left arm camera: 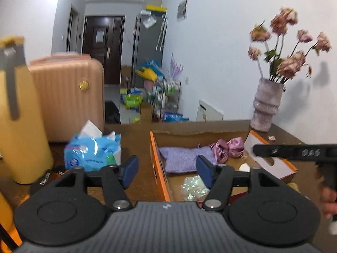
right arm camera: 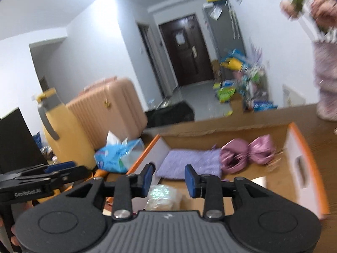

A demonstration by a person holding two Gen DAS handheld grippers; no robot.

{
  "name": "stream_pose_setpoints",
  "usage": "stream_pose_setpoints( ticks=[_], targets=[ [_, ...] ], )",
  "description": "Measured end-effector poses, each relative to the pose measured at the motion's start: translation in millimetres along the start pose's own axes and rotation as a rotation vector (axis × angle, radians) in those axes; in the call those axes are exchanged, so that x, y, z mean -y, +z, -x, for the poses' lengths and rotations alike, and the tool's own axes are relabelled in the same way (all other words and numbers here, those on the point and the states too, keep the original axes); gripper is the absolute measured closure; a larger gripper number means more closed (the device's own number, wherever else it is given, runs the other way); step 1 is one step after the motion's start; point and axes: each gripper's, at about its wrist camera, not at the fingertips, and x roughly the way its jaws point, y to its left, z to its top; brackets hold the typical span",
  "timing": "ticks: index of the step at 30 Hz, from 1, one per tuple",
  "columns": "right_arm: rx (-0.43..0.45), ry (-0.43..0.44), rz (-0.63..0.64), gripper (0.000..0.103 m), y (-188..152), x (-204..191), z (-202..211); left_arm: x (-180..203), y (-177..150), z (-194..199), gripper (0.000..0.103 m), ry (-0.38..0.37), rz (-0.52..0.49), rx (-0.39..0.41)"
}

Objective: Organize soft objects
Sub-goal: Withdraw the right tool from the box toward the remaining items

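Note:
An open cardboard box (left arm camera: 156, 160) with an orange rim lies on the wooden table. Inside it are a lilac knitted cloth (left arm camera: 181, 158), a pink satin bundle (left arm camera: 228, 147) and a crinkled iridescent bag (left arm camera: 193, 187). My left gripper (left arm camera: 167, 168) hovers over the box's left wall, open, with nothing between its blue pads. In the right wrist view the box (right arm camera: 299, 141), the lilac cloth (right arm camera: 189, 162), the satin bundle (right arm camera: 248, 154) and the shiny bag (right arm camera: 162, 196) show again. My right gripper (right arm camera: 170, 180) is open above the bag and near the cloth's front edge, holding nothing.
A blue tissue pack (left arm camera: 92, 151) lies left of the box, beside a tall yellow flask (left arm camera: 21, 116) and a pink suitcase (left arm camera: 67, 97). A ribbed vase of pink flowers (left arm camera: 266, 105) stands at the table's far right corner. A white carton (left arm camera: 271, 158) leans at the box's right.

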Motion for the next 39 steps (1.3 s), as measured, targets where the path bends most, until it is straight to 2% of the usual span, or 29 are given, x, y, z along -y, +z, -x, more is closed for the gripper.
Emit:
stream_pose_setpoints(
  ticks=[6, 8, 14, 16, 18, 21, 25, 28, 31, 35, 39],
  targets=[
    [0.125, -0.108, 0.065, 0.055, -3, 3, 89, 9, -9, 63, 0.021, 0.029, 0.018, 0.069],
    [0.153, -0.150, 0.087, 0.051, -9, 3, 113, 14, -14, 82, 0.020, 0.054, 0.007, 0.094],
    [0.229, -0.240, 0.118, 0.043, -37, -3, 167, 25, -31, 127, 0.016, 0.069, 0.016, 0.134],
    [0.252, -0.261, 0.129, 0.037, -49, -8, 183, 29, -41, 142, 0.014, 0.083, 0.029, 0.146],
    [0.260, -0.253, 0.127, 0.030, -66, -11, 201, 32, -59, 160, 0.011, 0.103, 0.061, 0.169],
    [0.259, -0.183, 0.093, 0.025, -101, -14, 224, 35, -94, 182, 0.006, 0.094, 0.108, 0.186],
    [0.262, -0.178, 0.142, 0.018, -154, -32, 240, 43, -127, 200, 0.002, 0.053, 0.112, 0.163],
    [0.254, -0.178, 0.172, 0.017, -188, -44, 246, 52, -145, 211, 0.001, 0.044, 0.087, 0.158],
    [0.210, -0.150, 0.166, 0.017, -214, -52, 249, 58, -161, 211, 0.001, 0.021, 0.083, 0.108],
    [0.172, -0.130, 0.155, 0.017, -229, -55, 247, 59, -173, 202, 0.001, 0.012, 0.085, 0.057],
    [0.172, -0.145, 0.120, 0.019, -224, -51, 238, 56, -170, 188, 0.001, 0.008, 0.102, 0.039]
  ],
)
